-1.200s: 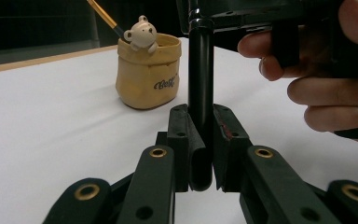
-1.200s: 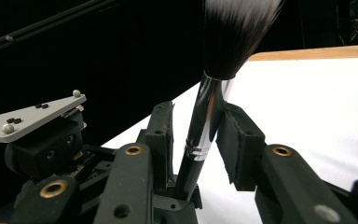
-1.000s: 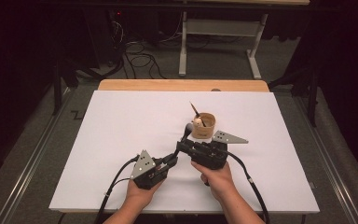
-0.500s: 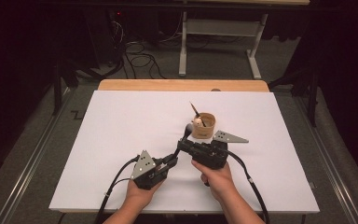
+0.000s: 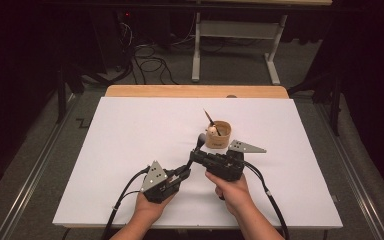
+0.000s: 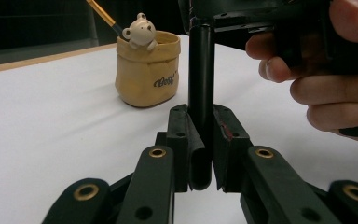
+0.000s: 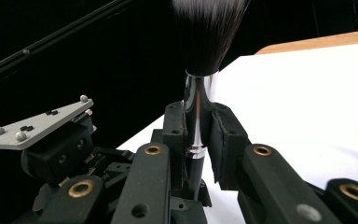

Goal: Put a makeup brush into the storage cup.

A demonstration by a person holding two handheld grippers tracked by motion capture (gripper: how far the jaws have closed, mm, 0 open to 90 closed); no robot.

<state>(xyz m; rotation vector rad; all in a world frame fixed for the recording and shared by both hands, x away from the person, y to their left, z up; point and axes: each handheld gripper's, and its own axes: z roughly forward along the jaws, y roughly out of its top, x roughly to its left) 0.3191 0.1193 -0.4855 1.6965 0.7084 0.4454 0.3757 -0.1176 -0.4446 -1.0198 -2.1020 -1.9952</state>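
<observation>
A makeup brush with dark bristles, a silver ferrule and a black handle is held between both grippers over the white table's near middle. My left gripper is shut on the handle's end. My right gripper has just been closing and its pads now press on the ferrule. Just behind the brush stands a tan pot with a small bear figure on its rim and a thin paintbrush leaning out of it.
A white board covers the table, with a wooden strip along the far edge. Cables trail from both grippers toward the near edge. The right hand sits close beside the left gripper's jaws. Past the table are floor cables and a metal frame.
</observation>
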